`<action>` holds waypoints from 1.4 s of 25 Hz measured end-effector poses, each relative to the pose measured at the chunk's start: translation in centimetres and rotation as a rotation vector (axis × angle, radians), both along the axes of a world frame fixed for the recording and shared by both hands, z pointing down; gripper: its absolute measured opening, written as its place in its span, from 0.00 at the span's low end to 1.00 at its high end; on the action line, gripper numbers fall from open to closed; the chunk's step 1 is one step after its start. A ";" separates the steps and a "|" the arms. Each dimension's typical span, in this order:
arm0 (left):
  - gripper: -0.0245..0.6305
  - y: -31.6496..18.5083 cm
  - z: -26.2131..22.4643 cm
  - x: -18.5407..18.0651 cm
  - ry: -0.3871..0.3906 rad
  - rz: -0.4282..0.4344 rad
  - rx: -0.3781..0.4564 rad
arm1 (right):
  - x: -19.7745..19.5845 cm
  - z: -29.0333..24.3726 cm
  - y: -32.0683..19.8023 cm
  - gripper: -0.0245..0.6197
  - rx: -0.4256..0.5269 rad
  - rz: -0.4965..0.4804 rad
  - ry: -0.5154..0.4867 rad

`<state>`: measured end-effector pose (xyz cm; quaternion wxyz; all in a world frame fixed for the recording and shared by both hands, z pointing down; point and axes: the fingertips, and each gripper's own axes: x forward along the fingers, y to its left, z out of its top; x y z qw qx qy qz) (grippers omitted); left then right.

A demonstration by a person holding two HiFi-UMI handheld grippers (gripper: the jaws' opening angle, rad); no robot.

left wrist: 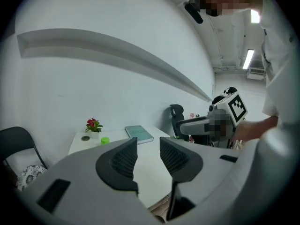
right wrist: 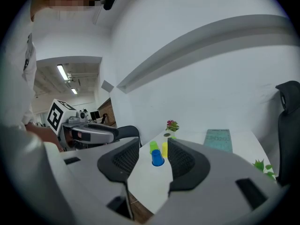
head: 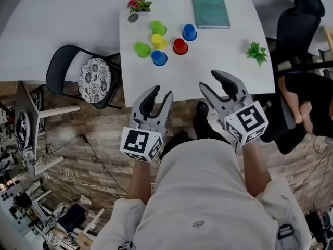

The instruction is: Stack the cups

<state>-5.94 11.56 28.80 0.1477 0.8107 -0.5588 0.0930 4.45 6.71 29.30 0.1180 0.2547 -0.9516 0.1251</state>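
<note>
Several plastic cups stand apart, upside down, on the white table (head: 218, 66): two green (head: 158, 28) (head: 142, 49), one yellow (head: 158, 41), two blue (head: 159, 58) (head: 189, 32) and one red (head: 180, 46). My left gripper (head: 161, 94) hovers over the table's near edge, below the cups, open and empty. My right gripper (head: 209, 80) is beside it to the right, also open with nothing between its fingers. In the right gripper view a blue cup (right wrist: 157, 158), a green cup (right wrist: 153, 147) and a yellow cup (right wrist: 164, 148) show between the open jaws, far ahead. In the left gripper view a green cup (left wrist: 104, 140) stands at the far left.
A teal book (head: 209, 9) lies at the table's far edge, a potted red flower (head: 138, 5) at the far left corner and a small green plant (head: 257, 52) at the right. A black folding chair (head: 88, 77) stands left of the table, an office chair (head: 296, 30) right.
</note>
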 end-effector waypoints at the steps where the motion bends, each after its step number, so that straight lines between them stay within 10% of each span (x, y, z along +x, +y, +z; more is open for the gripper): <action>1: 0.25 -0.3 0.1 0.1 -0.001 -0.008 -0.002 | 0.1 0.2 -0.4 0.32 -0.003 -0.006 0.005; 35: 0.29 -4.6 5.2 -0.4 0.008 -0.145 -0.059 | -3.6 9.2 -7.7 0.38 -0.029 -0.121 0.133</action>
